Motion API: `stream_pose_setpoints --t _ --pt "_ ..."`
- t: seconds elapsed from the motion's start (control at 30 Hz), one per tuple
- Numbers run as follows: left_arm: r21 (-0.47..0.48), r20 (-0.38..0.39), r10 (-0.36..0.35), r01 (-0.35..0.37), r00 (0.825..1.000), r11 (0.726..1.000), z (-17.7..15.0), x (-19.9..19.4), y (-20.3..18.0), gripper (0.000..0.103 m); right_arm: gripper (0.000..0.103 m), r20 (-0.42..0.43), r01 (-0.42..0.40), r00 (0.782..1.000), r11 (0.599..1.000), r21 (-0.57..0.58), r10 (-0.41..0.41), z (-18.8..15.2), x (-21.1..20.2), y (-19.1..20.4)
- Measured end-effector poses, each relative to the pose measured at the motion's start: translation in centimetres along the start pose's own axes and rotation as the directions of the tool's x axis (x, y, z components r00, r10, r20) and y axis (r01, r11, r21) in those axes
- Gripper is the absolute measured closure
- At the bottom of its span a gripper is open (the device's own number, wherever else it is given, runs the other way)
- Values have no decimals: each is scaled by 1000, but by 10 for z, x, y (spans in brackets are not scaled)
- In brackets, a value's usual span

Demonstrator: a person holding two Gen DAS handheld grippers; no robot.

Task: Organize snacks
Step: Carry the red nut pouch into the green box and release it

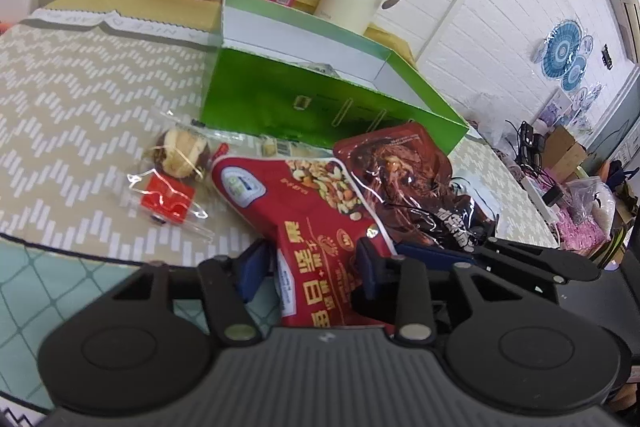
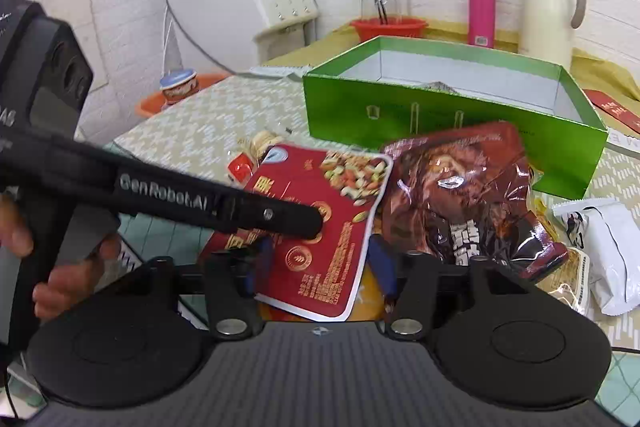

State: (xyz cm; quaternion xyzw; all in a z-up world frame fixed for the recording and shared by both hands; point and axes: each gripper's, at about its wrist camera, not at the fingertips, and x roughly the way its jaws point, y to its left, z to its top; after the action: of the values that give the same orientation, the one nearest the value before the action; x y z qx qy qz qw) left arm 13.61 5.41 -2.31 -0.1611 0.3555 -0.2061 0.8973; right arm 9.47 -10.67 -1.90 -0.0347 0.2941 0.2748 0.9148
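Worktop (image 1: pixel 80 75) under zigzag-patterned beige cloth | left claw (image 1: pixel 312 263) narrowed onto red glossy nut snack pouch (image 1: pixel 308 211) at near edge | right claw (image 2: pixel 324 259) half-wide, same pouch between blue pads, contact unclear | dark brown foil pouch (image 2: pixel 460 195) beside | open green cardboard box (image 2: pixel 440 115) behind

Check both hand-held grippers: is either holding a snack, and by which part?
The left hand-held gripper clamps the red nut packet at its near bottom edge. The right hand-held gripper straddles the same packet's corner, but a grip cannot be told.
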Motion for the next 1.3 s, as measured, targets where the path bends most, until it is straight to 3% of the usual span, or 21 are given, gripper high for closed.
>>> stream_pose_setpoints --t 0.03,0.07,0.17,0.3,0.57,0.8,0.93,1.3 --pt "-9 -8 5 -5 1000 1000 1 -2 1 83 76 12 21 1000 1000 -8 -21 0 -3 3" --pt "-25 -6 -7 7 1000 1000 1 -5 2 85 98 7 44 999 999 -13 -44 1 -6 5" --pt "-20 18 -13 13 1000 1000 4 -16 -4 90 99 30 21 999 1000 -4 -21 4 -15 3" --pt "0 68 -39 40 997 999 17 -29 -17 92 99 69 49 996 999 -11 -48 11 -26 1" --pt "18 125 -117 116 985 993 72 -24 -38 93 99 196 93 976 996 10 -93 50 -47 -23" --pt "25 129 -171 170 977 985 123 9 -55 93 99 253 135 956 989 62 -146 82 -44 -62" --pt "52 127 -167 162 978 985 142 32 -65 93 99 261 149 950 984 101 -171 92 -34 -88" --pt "26 42 -151 150 988 988 167 109 -62 93 99 229 134 957 969 208 -181 88 2 -149"
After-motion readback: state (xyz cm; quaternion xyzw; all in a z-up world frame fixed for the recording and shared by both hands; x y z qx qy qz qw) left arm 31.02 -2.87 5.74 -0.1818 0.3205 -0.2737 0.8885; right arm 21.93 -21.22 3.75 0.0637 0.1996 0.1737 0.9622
